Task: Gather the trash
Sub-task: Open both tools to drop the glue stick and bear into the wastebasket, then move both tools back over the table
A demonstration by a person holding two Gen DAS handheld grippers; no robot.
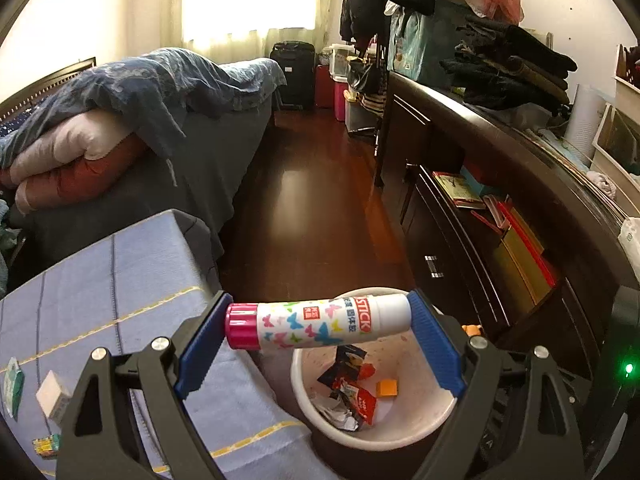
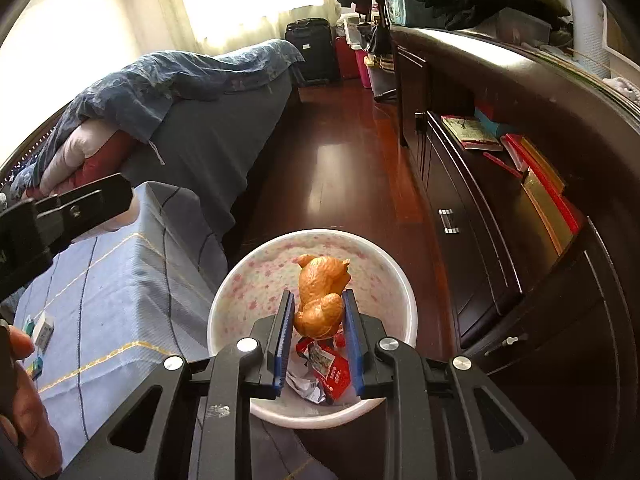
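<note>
My left gripper (image 1: pixel 320 322) is shut on a white glue stick (image 1: pixel 316 322) with a pink cap and butterfly print, held crosswise above the near rim of a white bin (image 1: pixel 400 436). The bin holds red wrappers (image 1: pixel 356 396) and an orange block (image 1: pixel 387 388). My right gripper (image 2: pixel 318 312) is shut on an orange figurine (image 2: pixel 320 296), held over the same bin (image 2: pixel 240 280), above red wrappers (image 2: pixel 332 372) and crumpled paper. The left gripper's body (image 2: pixel 60 208) shows at the left of the right wrist view.
A blue checked cloth (image 1: pixel 120 280) covers a table left of the bin, with a small white box (image 1: pixel 54 396) and green packets (image 1: pixel 12 384) on it. A bed (image 1: pixel 140 120) lies beyond. A dark cabinet (image 1: pixel 460 240) with books runs along the right. Wooden floor (image 1: pixel 312 200) lies between.
</note>
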